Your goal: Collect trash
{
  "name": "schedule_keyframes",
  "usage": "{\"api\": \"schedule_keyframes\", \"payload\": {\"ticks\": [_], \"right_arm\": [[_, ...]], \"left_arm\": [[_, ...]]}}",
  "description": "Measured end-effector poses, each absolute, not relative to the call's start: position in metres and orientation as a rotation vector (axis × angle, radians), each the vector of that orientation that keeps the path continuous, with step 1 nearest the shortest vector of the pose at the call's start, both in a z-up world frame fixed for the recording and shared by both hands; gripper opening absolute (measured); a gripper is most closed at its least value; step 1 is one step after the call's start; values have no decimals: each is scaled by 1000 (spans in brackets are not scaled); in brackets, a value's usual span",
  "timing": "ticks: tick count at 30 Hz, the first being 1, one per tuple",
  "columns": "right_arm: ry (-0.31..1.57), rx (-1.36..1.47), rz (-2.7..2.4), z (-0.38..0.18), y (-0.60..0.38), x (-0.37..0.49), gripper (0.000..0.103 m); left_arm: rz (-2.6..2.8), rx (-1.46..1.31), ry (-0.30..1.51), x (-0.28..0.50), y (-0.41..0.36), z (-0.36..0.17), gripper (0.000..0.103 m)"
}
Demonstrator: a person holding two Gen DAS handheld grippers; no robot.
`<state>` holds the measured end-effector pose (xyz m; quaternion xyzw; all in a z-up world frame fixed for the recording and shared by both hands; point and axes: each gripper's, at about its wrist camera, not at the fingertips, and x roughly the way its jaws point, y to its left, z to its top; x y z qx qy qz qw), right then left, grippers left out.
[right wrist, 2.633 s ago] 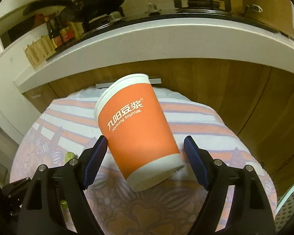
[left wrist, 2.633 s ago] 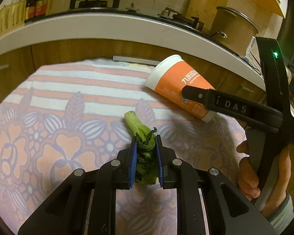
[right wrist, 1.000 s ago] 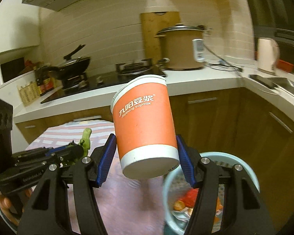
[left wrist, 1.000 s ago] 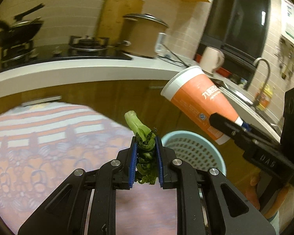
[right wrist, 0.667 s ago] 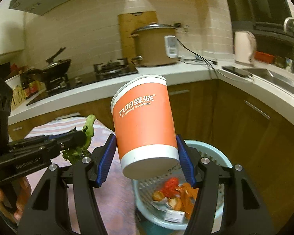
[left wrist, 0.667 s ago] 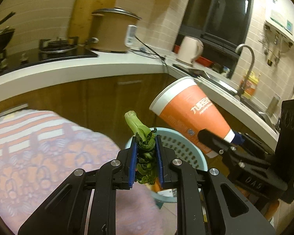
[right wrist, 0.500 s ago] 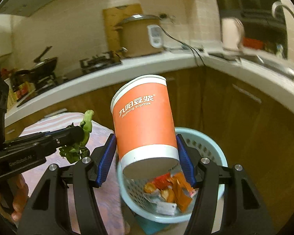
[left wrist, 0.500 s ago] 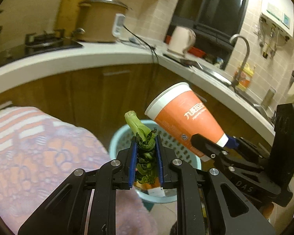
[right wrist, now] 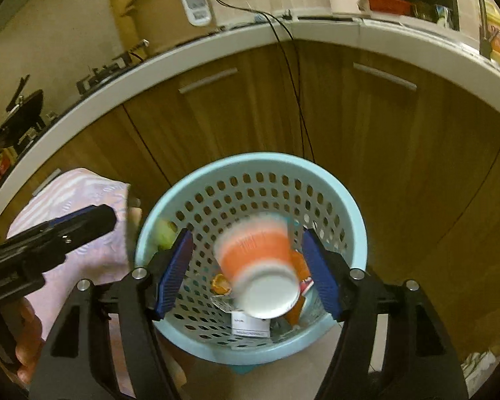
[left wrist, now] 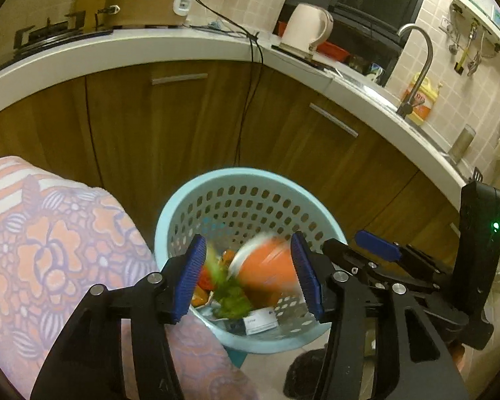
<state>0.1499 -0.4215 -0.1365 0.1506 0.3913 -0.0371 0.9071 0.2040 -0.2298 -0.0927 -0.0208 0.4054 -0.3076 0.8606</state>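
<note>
- The left gripper (left wrist: 248,273) has just been opening its jaws. They stand apart now, with nothing pressed between them.
- The green leafy vegetable scrap (left wrist: 228,295) is blurry. It looks like it is falling into the bin, just below the blue pads.
- The right gripper (right wrist: 246,273) has just been opening its jaws too. The pads no longer touch the orange and white paper cup (right wrist: 258,271).
- The cup is blurry and tipped, with its white bottom toward the camera. It is dropping inside the bin.
- The round light blue plastic basket with holes (right wrist: 356,230) sits on the floor. Wrappers and orange bits lie at its bottom.
- I think this step is the drop: both things are let go over the bin.
- Next, I think both hands need to lift away and look for more trash on the flowered pink cloth (left wrist: 50,253).
- Behind the bin are brown wooden cupboard doors (left wrist: 190,116) under the white worktop (left wrist: 116,46).
</note>
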Motion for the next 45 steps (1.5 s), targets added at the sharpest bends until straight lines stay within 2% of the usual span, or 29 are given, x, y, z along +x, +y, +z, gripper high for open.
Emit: {"api": "schedule_keyframes", "payload": {"ticks": [5,11,13,17,19,22,35,45], "right_arm": [[803,326,-75,-138,-423,144,64],[746,290,-66,-114,-408,130,64],[717,261,-68,-101,-397,123,64],[688,231,-84,-78,-382,114,64],[676,223,-91,-69,-376,111,64],[656,212,-97,-59,-366,104,64],[608,172,-180,-52,-333,84,64],[545,163,-182,-45,-326,71,64]], "left_arm": [[-640,-44,853,204,-224,-95,51],[-641,-73,822,193,-207,-85,53],[-636,-87,789,184,-198,-75,62],[-593,-73,712,162,-180,-55,69],[-552,-69,664,148,-169,-45,78],[-497,-54,614,131,-155,-37,82],[-358,-57,539,109,-117,-40,83],[-349,-62,521,102,-115,-35,88]]}}
